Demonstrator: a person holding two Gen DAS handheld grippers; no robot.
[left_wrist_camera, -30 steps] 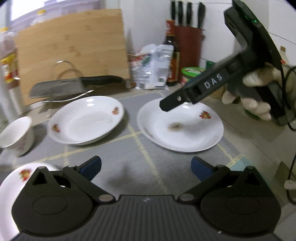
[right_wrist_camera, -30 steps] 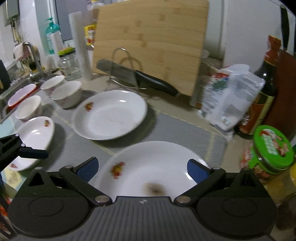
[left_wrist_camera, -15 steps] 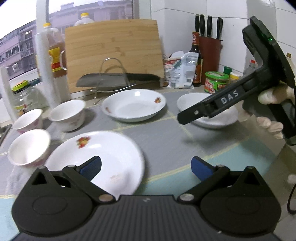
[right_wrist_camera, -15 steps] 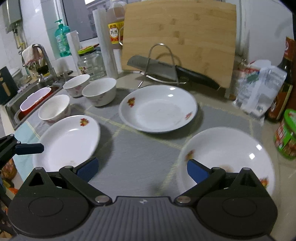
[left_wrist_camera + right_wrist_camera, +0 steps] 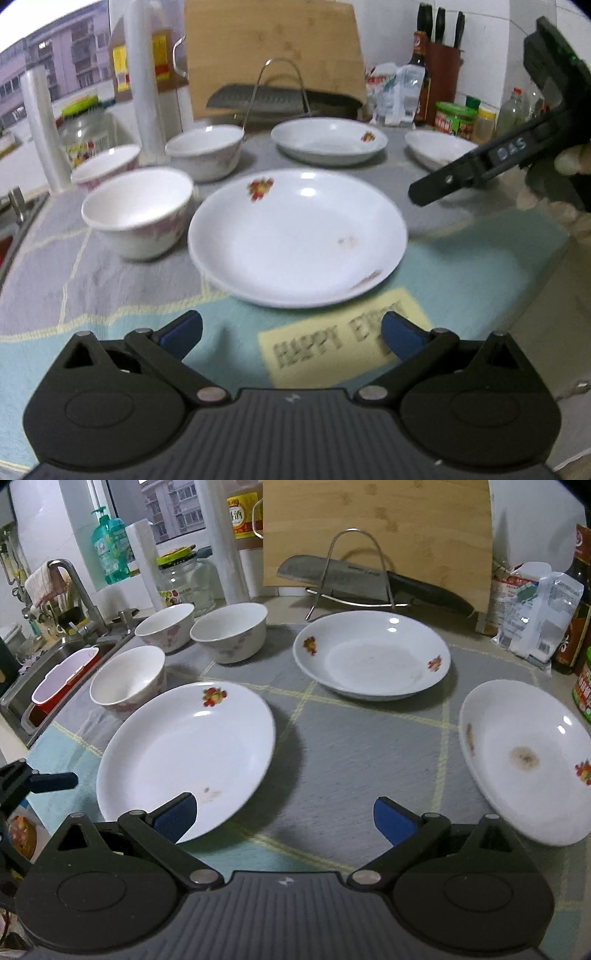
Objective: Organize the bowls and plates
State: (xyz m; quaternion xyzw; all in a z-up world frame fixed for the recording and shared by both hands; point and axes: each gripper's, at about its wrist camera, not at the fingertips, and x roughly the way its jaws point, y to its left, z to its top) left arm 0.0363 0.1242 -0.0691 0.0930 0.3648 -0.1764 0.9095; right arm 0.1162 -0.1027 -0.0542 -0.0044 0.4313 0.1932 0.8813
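Swung left since the earlier frame, left gripper (image 5: 291, 328) now facing the near plate (image 5: 297, 236) on the mat (image 5: 351, 746); right gripper (image 5: 282, 814) alongside. Both jaws apart, empty. Still approaching; nothing stacked yet. Next: lower, close on that plate's rim, lift toward another plate (image 5: 371, 655).

light: dim, overhead glare on plates (image 5: 184, 757) | left view blurred | fisheye edges bent

Glossy ceramic plate (image 5: 184, 746) on matt woven mat (image 5: 351, 746)
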